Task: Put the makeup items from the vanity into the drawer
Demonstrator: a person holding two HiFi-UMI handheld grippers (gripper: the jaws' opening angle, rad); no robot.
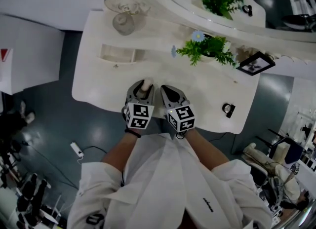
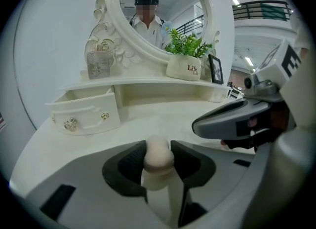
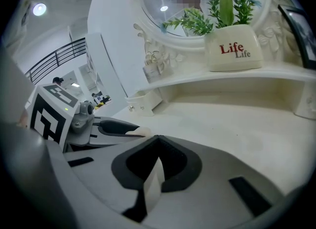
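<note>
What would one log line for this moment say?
left gripper: shut on sponge | right gripper: shut, empty | drawer: open

From the left tongs (image 1: 143,84), closed on a cream makeup puff (image 2: 158,156), bare bench (image 1: 98,81) runs clear to the open drawer (image 1: 118,54) at 11 o'clock. The right tongs (image 1: 167,91) crowd in at 3 o'clock. A potted plant (image 1: 206,50) and a picture frame (image 1: 255,63) block 1 to 2 o'clock. A glass bottle (image 1: 123,23) stands beyond the drawer.
</note>
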